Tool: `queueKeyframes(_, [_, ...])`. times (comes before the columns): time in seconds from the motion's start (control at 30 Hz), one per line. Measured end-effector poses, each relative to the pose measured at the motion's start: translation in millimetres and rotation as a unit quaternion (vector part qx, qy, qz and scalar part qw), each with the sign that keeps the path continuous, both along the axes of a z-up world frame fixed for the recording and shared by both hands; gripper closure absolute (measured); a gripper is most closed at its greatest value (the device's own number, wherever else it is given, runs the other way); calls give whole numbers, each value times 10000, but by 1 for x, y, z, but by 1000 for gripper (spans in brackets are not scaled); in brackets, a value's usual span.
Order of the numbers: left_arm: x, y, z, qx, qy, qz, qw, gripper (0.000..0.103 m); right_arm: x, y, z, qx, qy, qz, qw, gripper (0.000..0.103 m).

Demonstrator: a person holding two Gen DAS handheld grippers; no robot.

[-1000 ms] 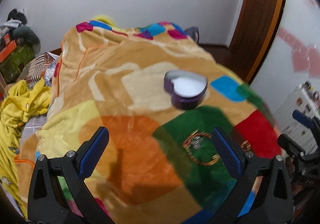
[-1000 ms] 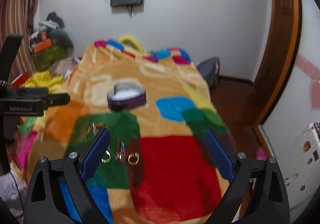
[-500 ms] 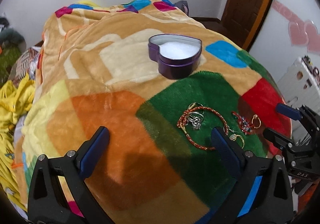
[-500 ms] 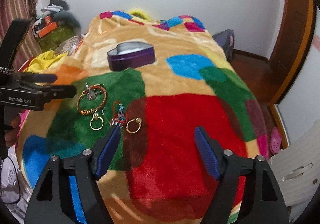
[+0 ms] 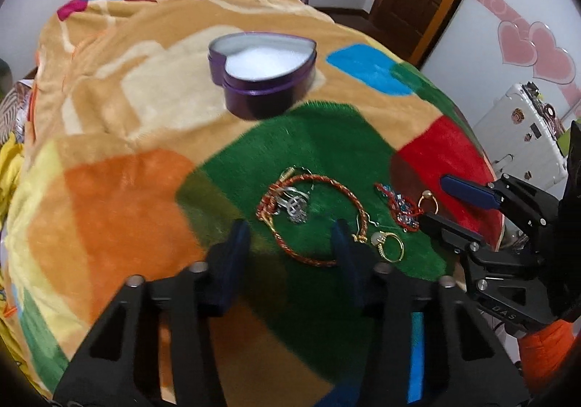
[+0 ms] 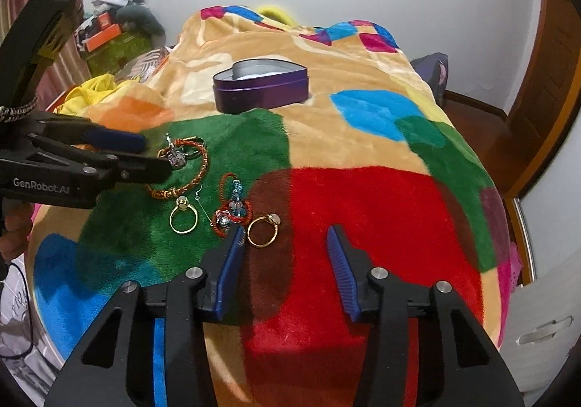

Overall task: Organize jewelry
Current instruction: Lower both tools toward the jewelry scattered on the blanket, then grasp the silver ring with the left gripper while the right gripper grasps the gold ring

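- Left gripper (image 5: 290, 236): jaws apart, nothing between the pads; hovers over the green patch of the blanket (image 5: 109, 211). Fingertips bracket the near arc of the braided bracelet (image 5: 348, 196).
- Right gripper (image 6: 285, 243): jaws apart, nothing held. Its left fingertip sits just beside the gold ring (image 6: 262, 231), which lies at 11 o'clock from the gap.
- Heart-shaped tin (image 5: 263, 73): purple, lid off, white lining visible; rests on the tan area at 12 o'clock from the left gripper, well apart from the jewelry.
- Braided bracelet: red-gold; silver charm piece (image 5: 296, 203) lies inside its loop at the far side.
- Second gold ring (image 5: 388, 243): pale stone, just beside the bracelet at 3 o'clock, with a thin ear hook near it.
- Beaded red-and-blue piece (image 6: 232, 207): between the two rings, straddling the green and dark-red patches.
- Left gripper seen from the right wrist view at 9 o'clock, its tips over the bracelet.
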State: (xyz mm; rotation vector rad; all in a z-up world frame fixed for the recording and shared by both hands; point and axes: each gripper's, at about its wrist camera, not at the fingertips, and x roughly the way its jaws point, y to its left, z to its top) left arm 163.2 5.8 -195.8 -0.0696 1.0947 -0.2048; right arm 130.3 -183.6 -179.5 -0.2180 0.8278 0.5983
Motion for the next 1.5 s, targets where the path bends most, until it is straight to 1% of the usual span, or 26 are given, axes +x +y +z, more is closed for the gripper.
queueKeyframes(0.07, [-2, -1, 1, 41, -66, 6, 10000, 68, 1, 2, 0, 26, 8, 27, 10000, 66])
queueKeyframes(0.13, [-3, -1, 2, -56, -90, 11, 9999, 73, 1, 3, -1, 57, 15, 45, 10000, 67])
queueKeyframes(0.23, [-3, -1, 3, -194, -78, -11, 9998, 73, 1, 4, -2, 87, 7, 66, 9999, 69])
queueKeyframes(0.3, [-2, -3, 2, -219, -45, -23, 9997, 73, 2, 5, -3, 104, -1, 79, 9999, 70])
queueKeyframes(0.4, [1, -4, 1, -184, -38, 27, 9998, 75, 2, 6, -4, 127, -12, 90, 9999, 71])
queueKeyframes(0.5, [-2, -5, 7, -72, -163, 84, 9998, 75, 3, 6, -4, 155, -10, 99, 9998, 72])
queueKeyframes(0.63, [-5, -7, 14, -174, -204, -18, 9996, 75, 3, 7, -5, 194, -8, 121, 9997, 73])
queueKeyframes(0.8, [2, -10, 4, -114, -86, 13, 9999, 75, 4, 7, -6, 236, 0, 125, 9996, 77])
queueKeyframes(0.9, [7, -9, -1, -92, -85, 81, 9999, 80, 5, 8, -6, 242, -4, 138, 9996, 82])
queueKeyframes(1.0, [9, -9, -2, -41, -135, 135, 9998, 89, 5, 8, -6, 242, -9, 161, 9996, 84])
queueKeyframes(1.13, [9, -8, -3, -29, -166, 125, 9998, 90, 5, 7, -3, 288, 19, 158, 9995, 84])
queueKeyframes(1.33, [4, -5, 11, -57, -391, 115, 9992, 91, 10, 3, 7, 370, -2, 83, 9993, 84])
queueKeyframes(1.37, [4, -4, 15, -70, -446, 125, 9989, 94, 11, 3, 9, 367, -26, 71, 9993, 84])
queueKeyframes(1.5, [4, 1, 31, -123, -649, 165, 9977, 97, 15, 3, 22, 412, -159, 18, 9990, 84])
